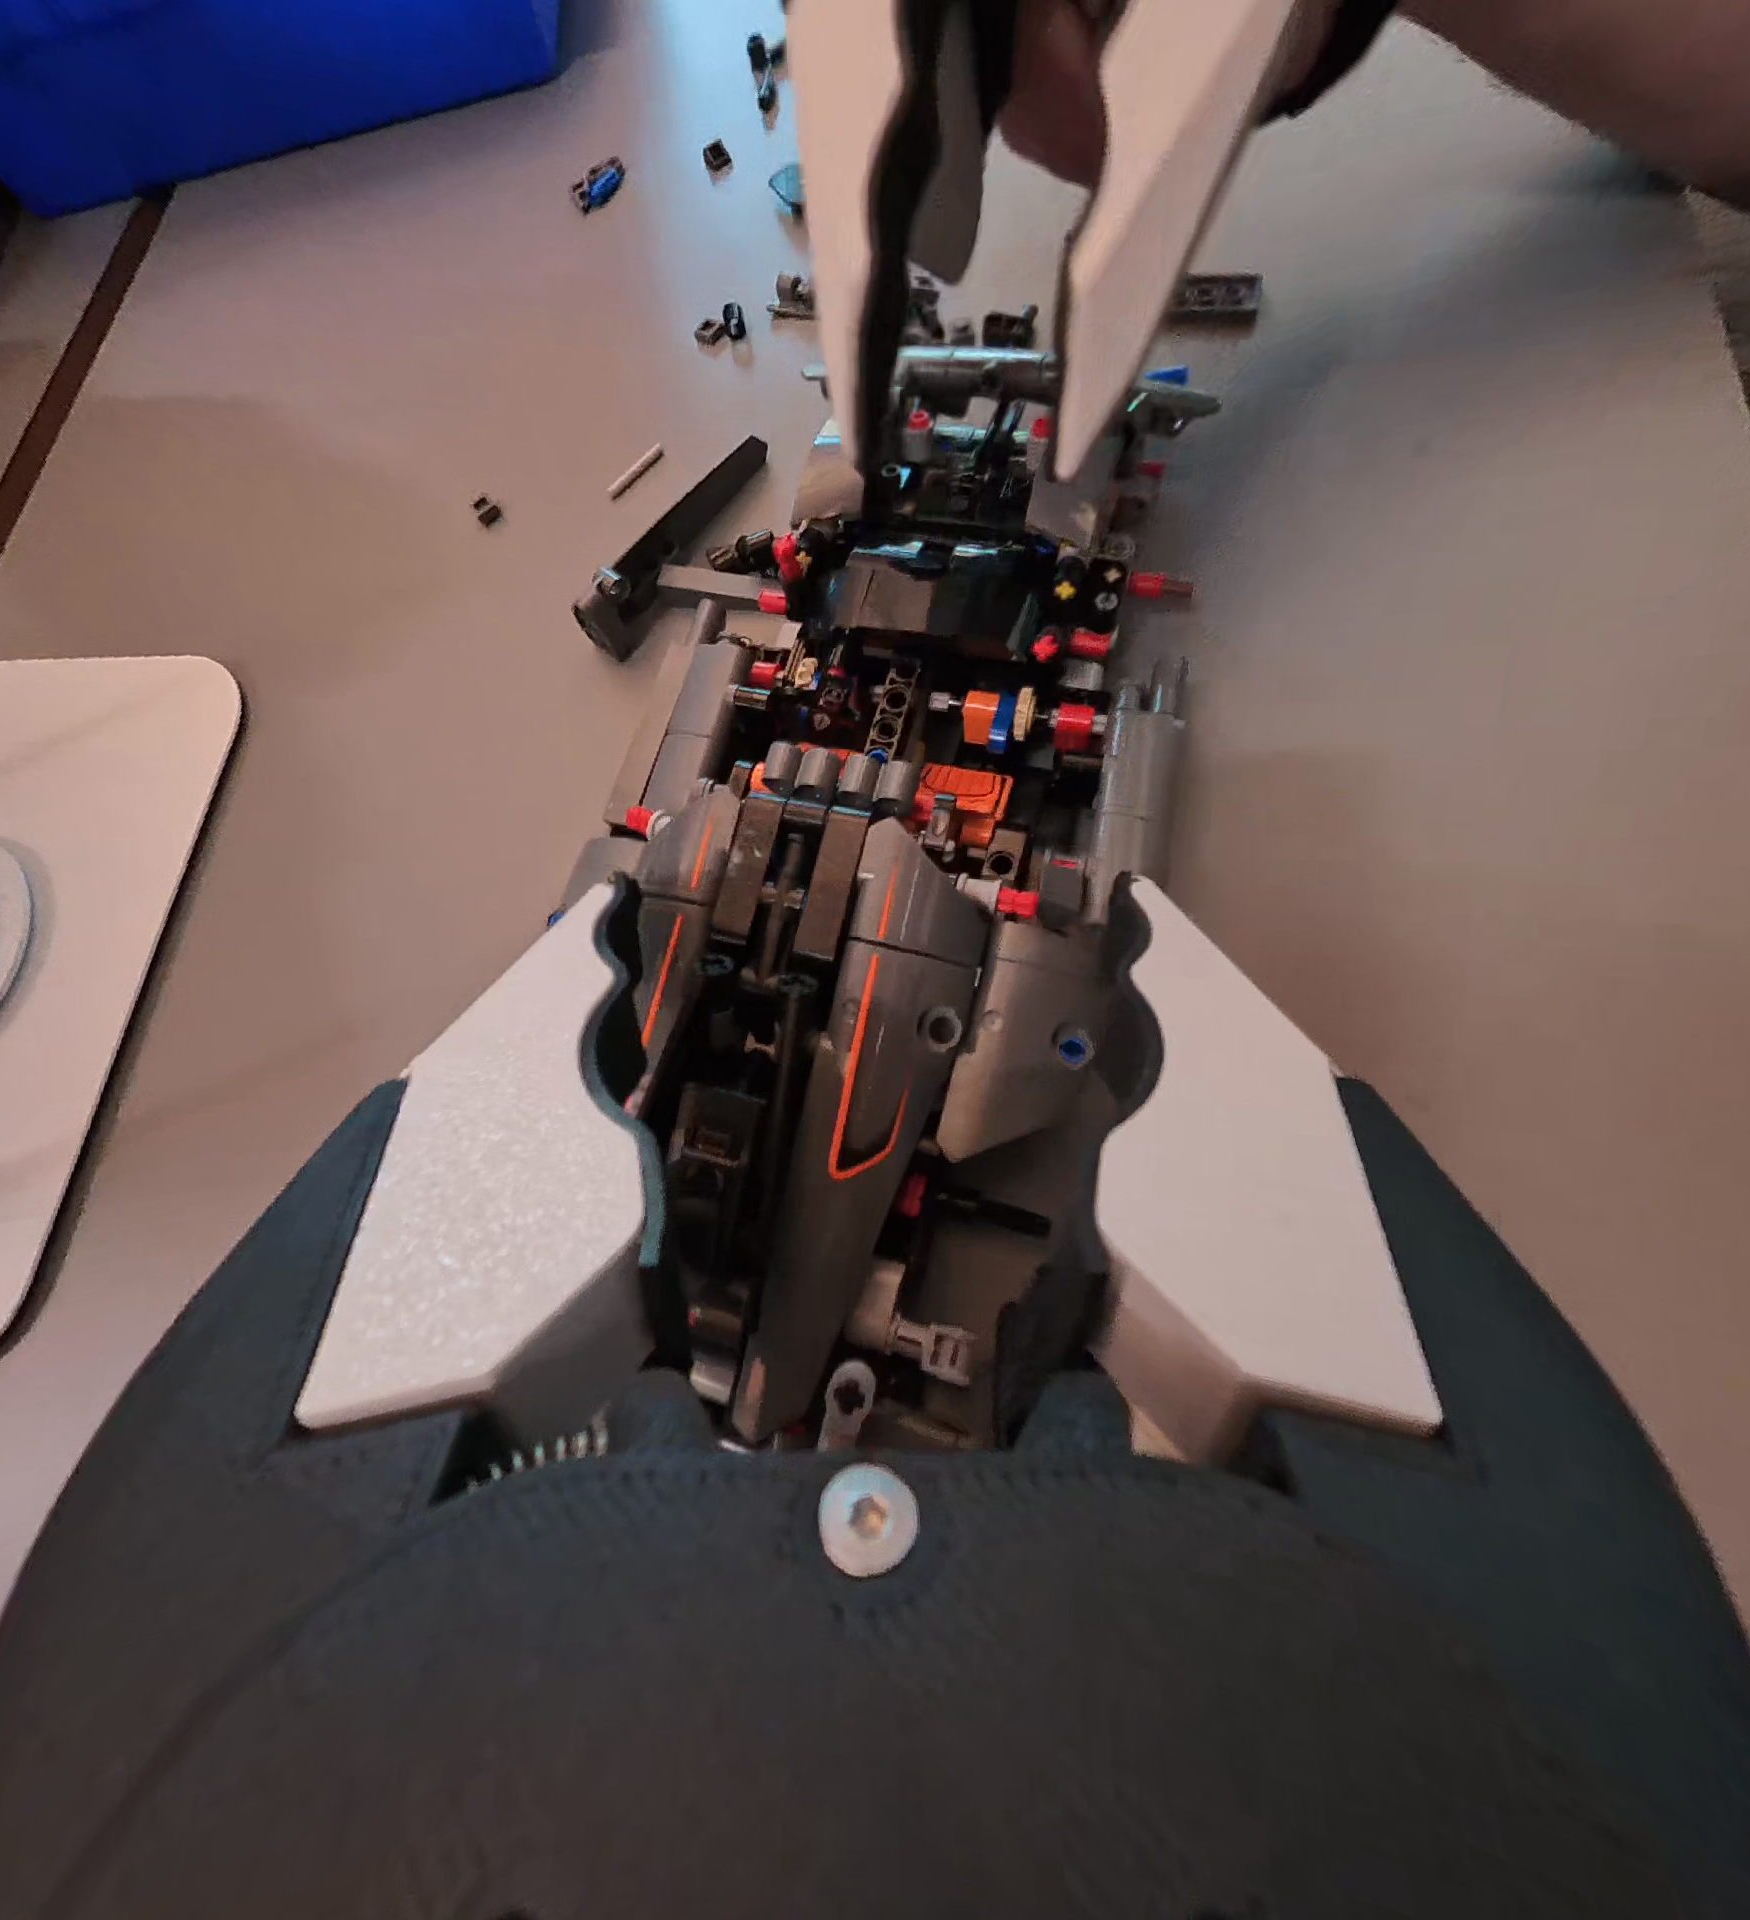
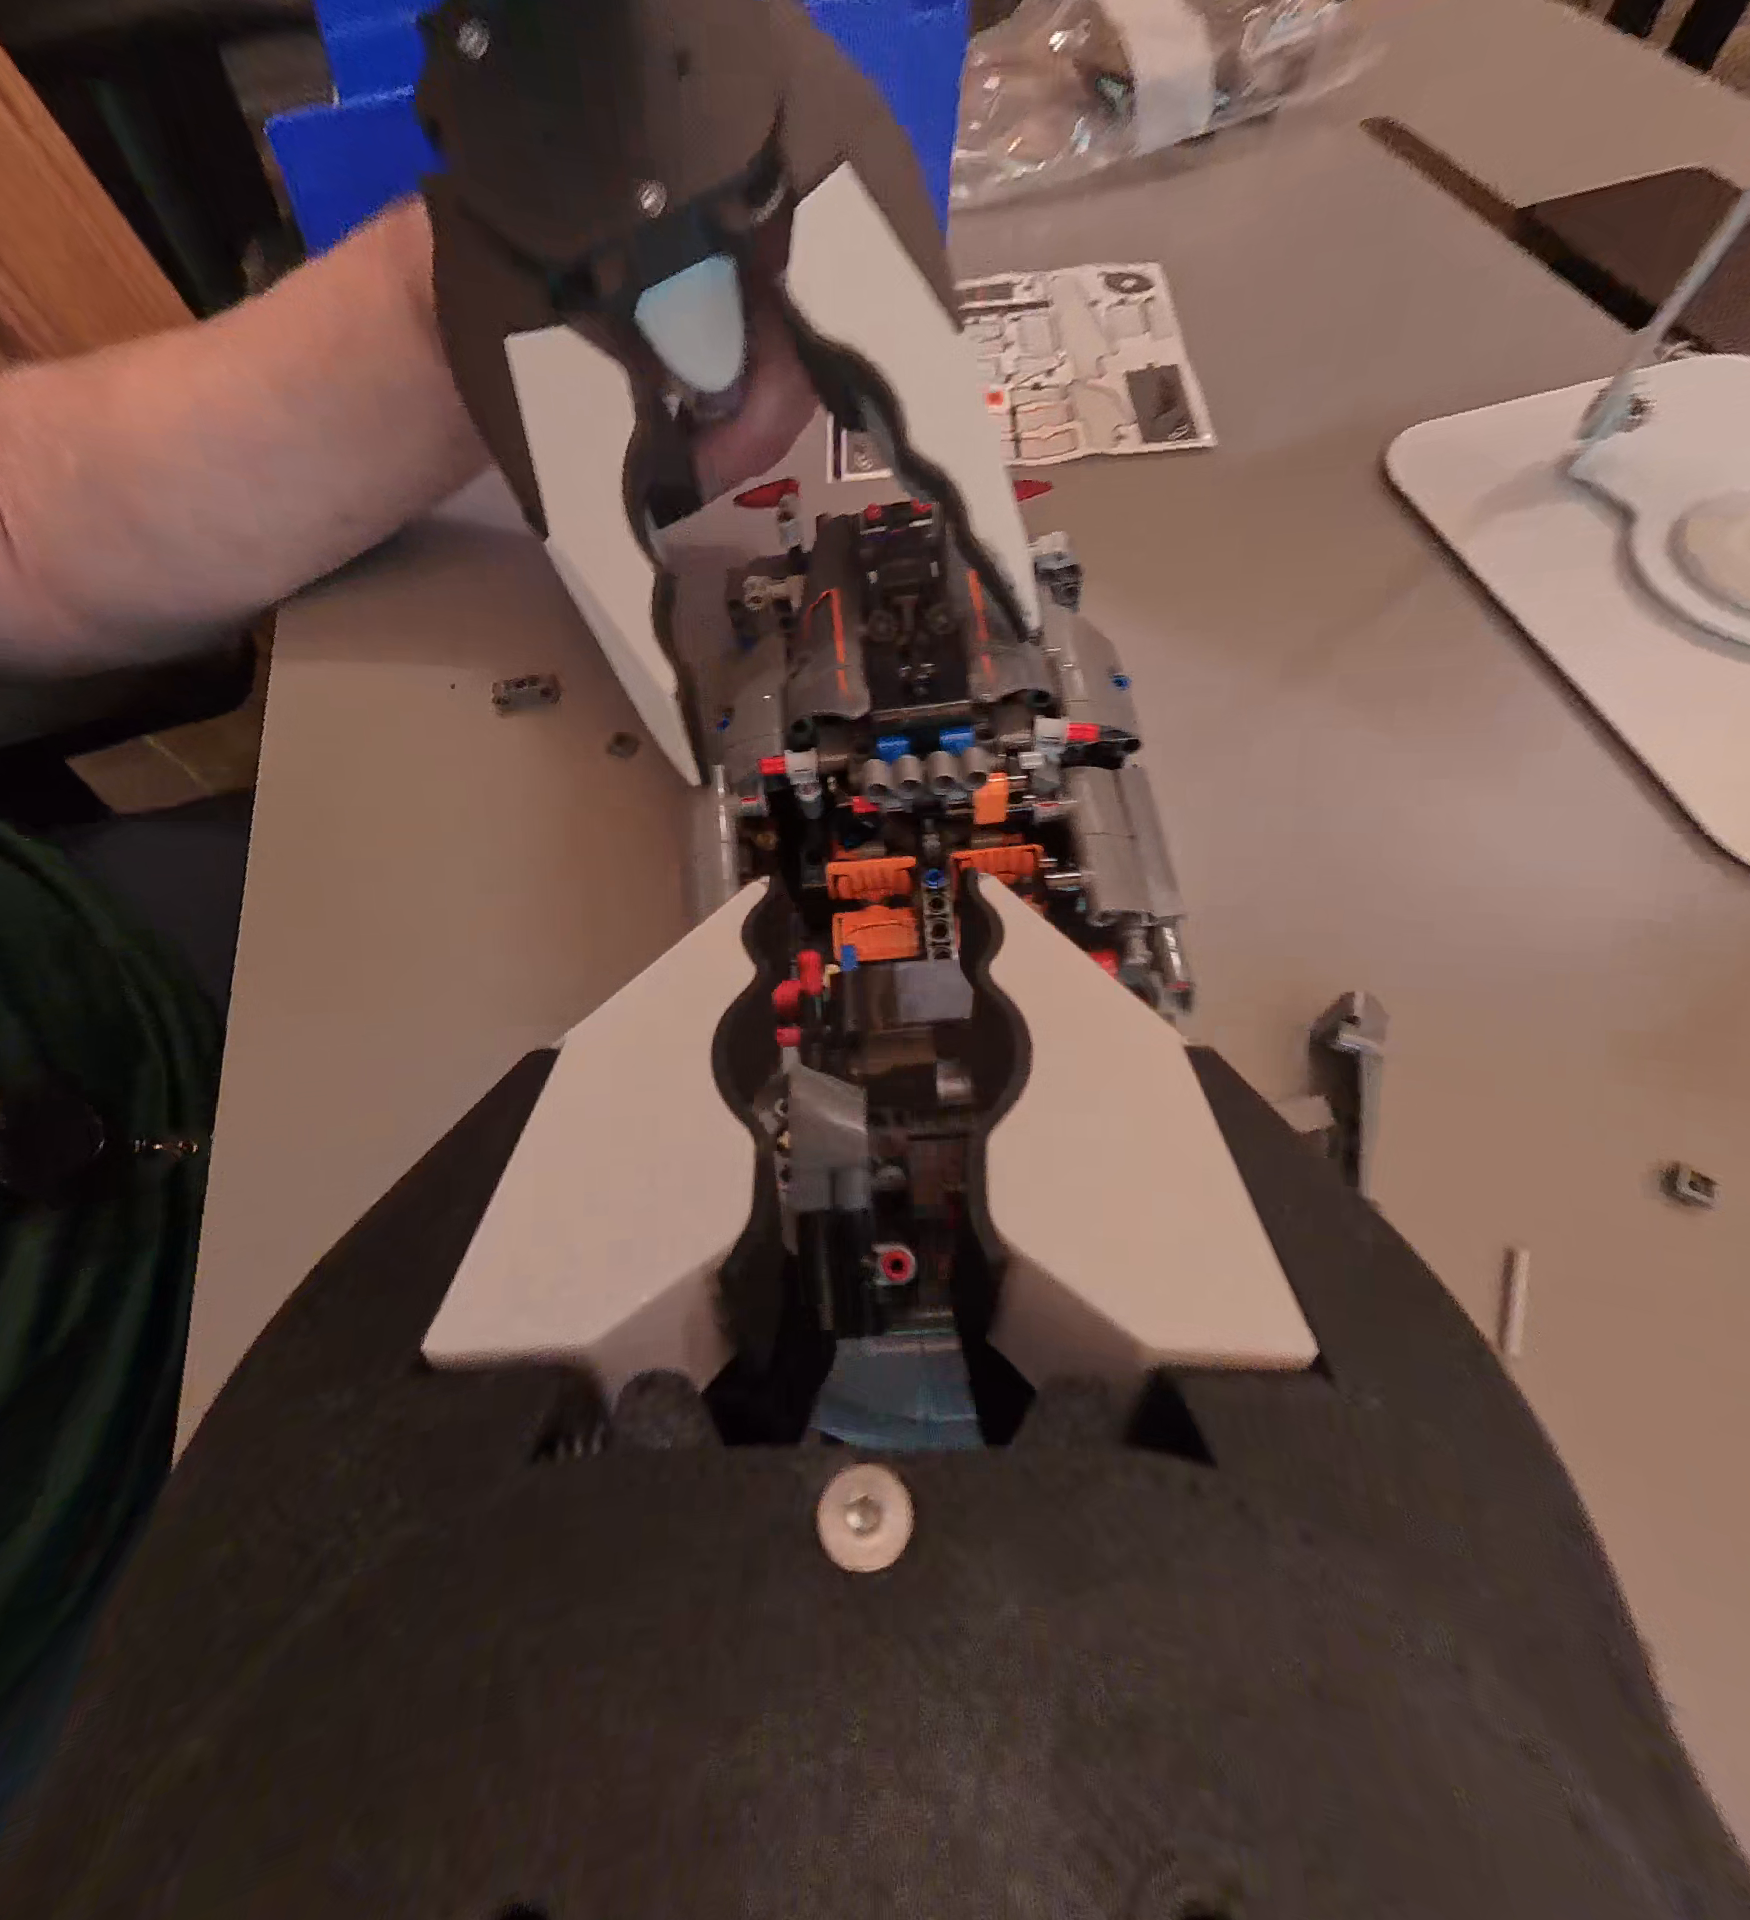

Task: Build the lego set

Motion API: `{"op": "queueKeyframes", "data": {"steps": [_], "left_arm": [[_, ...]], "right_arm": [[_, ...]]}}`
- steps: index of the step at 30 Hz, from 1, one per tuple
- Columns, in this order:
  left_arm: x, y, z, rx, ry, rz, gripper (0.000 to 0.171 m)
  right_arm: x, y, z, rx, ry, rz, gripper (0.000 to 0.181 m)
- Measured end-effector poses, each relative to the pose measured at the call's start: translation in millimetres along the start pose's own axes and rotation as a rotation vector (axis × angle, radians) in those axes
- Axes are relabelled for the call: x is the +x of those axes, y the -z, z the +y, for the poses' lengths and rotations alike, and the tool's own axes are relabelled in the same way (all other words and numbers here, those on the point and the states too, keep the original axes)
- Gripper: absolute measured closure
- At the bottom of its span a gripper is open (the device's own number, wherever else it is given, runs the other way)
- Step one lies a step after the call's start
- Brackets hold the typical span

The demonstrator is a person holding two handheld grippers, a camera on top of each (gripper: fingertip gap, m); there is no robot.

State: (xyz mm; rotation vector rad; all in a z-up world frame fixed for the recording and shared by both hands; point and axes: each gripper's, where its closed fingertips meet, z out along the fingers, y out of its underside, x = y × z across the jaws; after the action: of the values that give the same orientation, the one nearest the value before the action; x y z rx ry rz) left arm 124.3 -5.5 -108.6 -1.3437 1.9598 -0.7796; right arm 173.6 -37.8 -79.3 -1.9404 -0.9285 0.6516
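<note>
Between both grippers — lego car [image 1: 881,831], clamped endwise

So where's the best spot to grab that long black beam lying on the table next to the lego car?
Probably the middle of the long black beam, coming from above with the fingers across its narrow width. It lies flat on the table, its lower end close against the lego car; the upper half is clear of other pieces.

Office/meeting rm: long grey table [image 1: 1473,831], blue bin [image 1: 227,83].
</note>
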Motion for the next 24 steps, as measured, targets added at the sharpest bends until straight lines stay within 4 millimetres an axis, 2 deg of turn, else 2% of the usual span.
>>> {"op": "queueKeyframes", "data": {"steps": [5, 12, 16, 19, 21, 24], "left_arm": [[2, -4, 0, -0.03, -0.026, -0.018, 0.077], [1, -4, 1, -0.027, -0.019, -0.018, 0.076], [-1, -3, 1, -0.016, -0.013, -0.022, 0.078], [-3, -3, 1, -0.012, -0.007, -0.031, 0.078], [-6, -2, 0, -0.013, -0.009, -0.049, 0.082], [-6, -2, 0, -0.013, -0.014, -0.054, 0.082]], "right_arm": [[18, 10, -2, 0.084, -0.028, 0.032, 0.153], [21, 3, 4, 0.073, -0.022, 0.032, 0.152], [13, 6, 1, 0.078, 0.005, 0.018, 0.153], [-2, 9, 0, 0.067, 0.039, -0.019, 0.158], [-18, 8, 5, 0.02, 0.063, -0.062, 0.158], [-25, 3, 15, -0.067, 0.079, -0.041, 0.157]]}}
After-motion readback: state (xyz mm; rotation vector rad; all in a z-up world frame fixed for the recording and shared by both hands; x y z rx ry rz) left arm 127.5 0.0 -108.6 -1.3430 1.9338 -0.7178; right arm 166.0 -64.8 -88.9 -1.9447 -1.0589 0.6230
